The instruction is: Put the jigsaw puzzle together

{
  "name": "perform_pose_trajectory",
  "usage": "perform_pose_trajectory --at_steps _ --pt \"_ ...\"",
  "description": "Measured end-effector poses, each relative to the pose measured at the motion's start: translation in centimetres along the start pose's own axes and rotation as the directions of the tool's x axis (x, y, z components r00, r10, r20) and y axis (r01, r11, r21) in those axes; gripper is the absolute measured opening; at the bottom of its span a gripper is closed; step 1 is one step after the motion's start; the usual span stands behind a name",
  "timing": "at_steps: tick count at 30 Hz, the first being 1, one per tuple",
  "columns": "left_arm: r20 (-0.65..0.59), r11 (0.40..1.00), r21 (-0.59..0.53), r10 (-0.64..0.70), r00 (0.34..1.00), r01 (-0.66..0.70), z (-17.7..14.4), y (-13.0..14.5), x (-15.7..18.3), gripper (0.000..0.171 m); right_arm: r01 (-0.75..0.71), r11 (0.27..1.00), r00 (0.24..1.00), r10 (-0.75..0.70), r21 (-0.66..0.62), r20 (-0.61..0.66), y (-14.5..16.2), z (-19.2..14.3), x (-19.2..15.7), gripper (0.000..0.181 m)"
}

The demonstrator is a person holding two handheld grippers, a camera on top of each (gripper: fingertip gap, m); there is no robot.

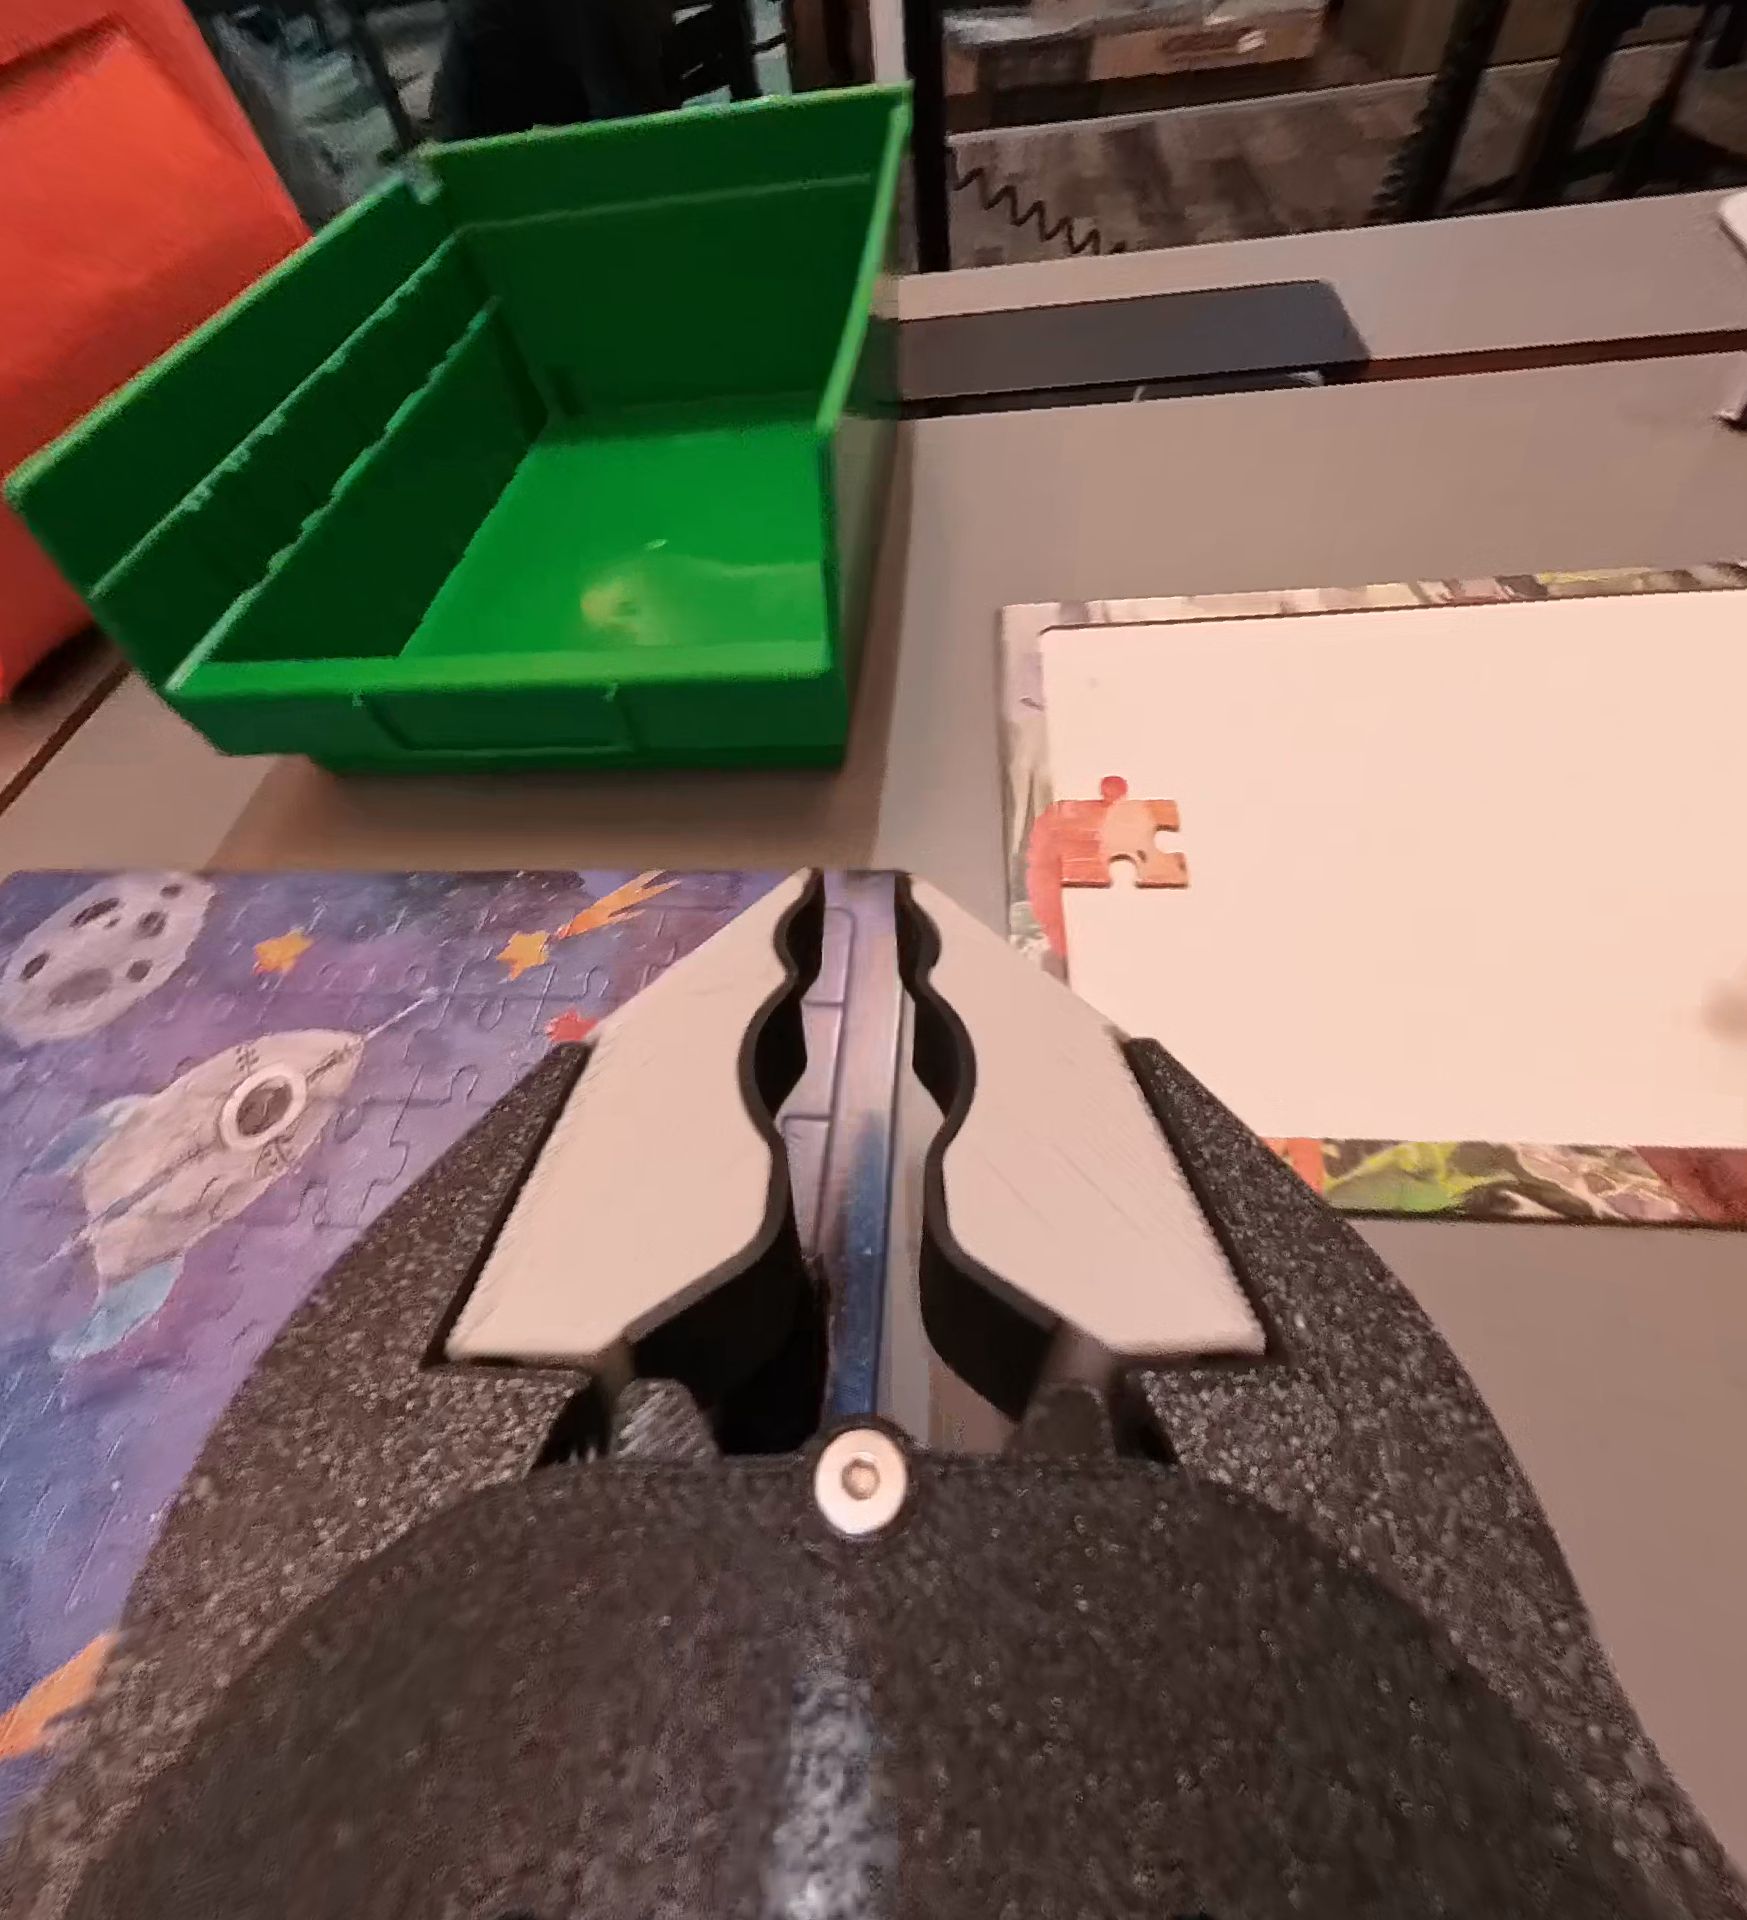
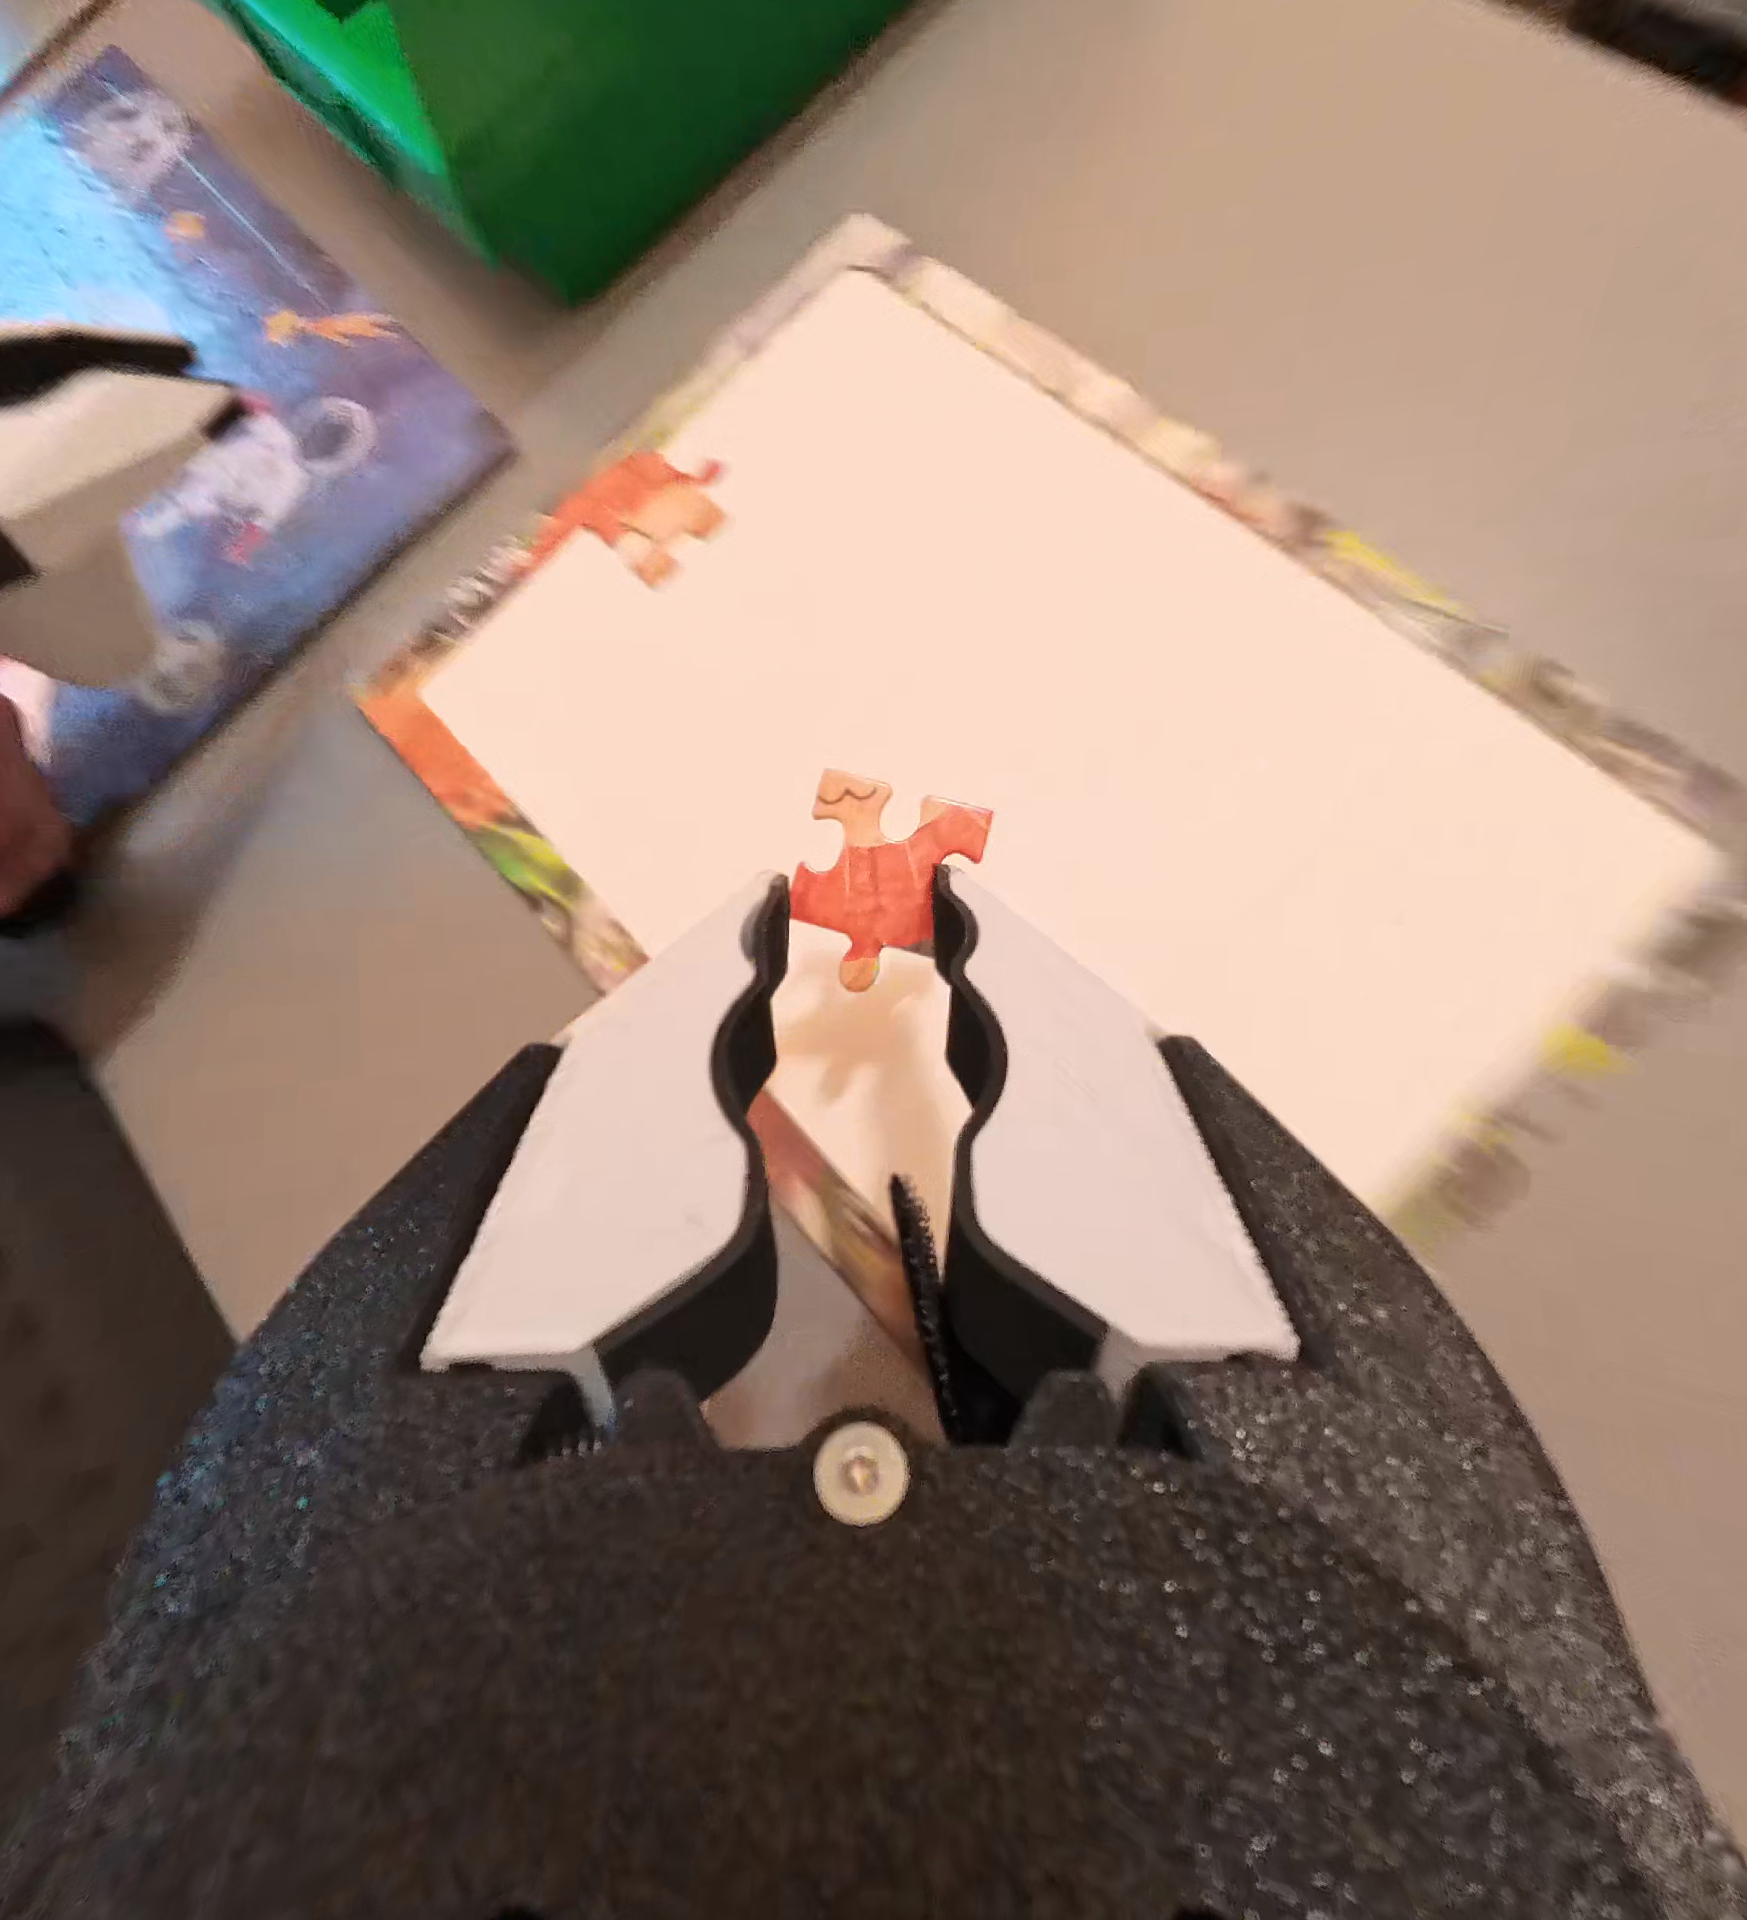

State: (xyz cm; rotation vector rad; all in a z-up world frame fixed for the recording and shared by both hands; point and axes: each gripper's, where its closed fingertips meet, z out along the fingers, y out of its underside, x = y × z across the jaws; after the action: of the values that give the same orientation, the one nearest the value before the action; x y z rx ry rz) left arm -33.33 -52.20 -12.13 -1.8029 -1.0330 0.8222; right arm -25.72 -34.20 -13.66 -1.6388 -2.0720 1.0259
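Table point(image 1: 1264, 488), grey and flat, carries everything. On it, from largest down: a finished cardboard space puzzle point(image 1: 173, 1091) in purple with a rocket and moon, a green plastic bin point(image 1: 495, 468) with nothing visible inside, and the white puzzle tray with a printed picture border point(image 2: 1056, 644).

That tray is nearly bare. Only one red-orange piece already seated at the tray's edge point(image 2: 640, 509) is in place, so I judge the job barely begun, with almost the whole field left to fill.

My right gripper point(image 2: 861, 883) has its jaws clenched on a small red-orange cardboard jigsaw piece point(image 2: 884, 873), held above the tray's near side, apart from the seated one. It stands on edge, printed face toward the camera, long axis roughly vertical; one tan knob points down toward the tray, another up and away.

My left gripper point(image 1: 856, 883) hovers over the space puzzle's right edge, jaws almost together, holding nothing I can see.
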Motion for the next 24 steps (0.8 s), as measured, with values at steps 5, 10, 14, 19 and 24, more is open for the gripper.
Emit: perform_pose_trajectory --at_steps 5,10,14,19,24 --pt "-0.015 0.995 -0.009 -0.098 0.995 0.098 -0.2 0.2 -1.1 0.013 -0.049 0.99 0.999 0.05 -0.131 0.002 -0.9 7.8 -4.4 0.028" --pt "-0.038 0.997 0.006 -0.074 0.997 0.074 -0.4 0.0 -0.4 0.013 -0.073 0.994 0.997 0.073 -0.081 -0.01 -0.9 8.5 -5.1 0.031" --pt "-0.059 0.998 0.019 -0.058 0.997 0.059 -0.4 -0.2 0.2 0.013 0.013 0.998 0.999 -0.015 -0.061 -0.041 -0.2 7.4 -4.4 0.031" --pt "-0.062 0.999 0.022 -0.034 0.997 0.035 -0.4 -0.1 0.6 0.013 0.042 0.997 0.999 -0.041 -0.061 0.024 -0.1 7.6 -5.6 0.031" --pt "-0.075 0.999 0.016 -0.034 0.997 0.035 -0.3 0.0 1.0 0.013 0.096 0.994 0.995 -0.094 -0.049 0.043 -0.7 7.7 -6.2 0.031"
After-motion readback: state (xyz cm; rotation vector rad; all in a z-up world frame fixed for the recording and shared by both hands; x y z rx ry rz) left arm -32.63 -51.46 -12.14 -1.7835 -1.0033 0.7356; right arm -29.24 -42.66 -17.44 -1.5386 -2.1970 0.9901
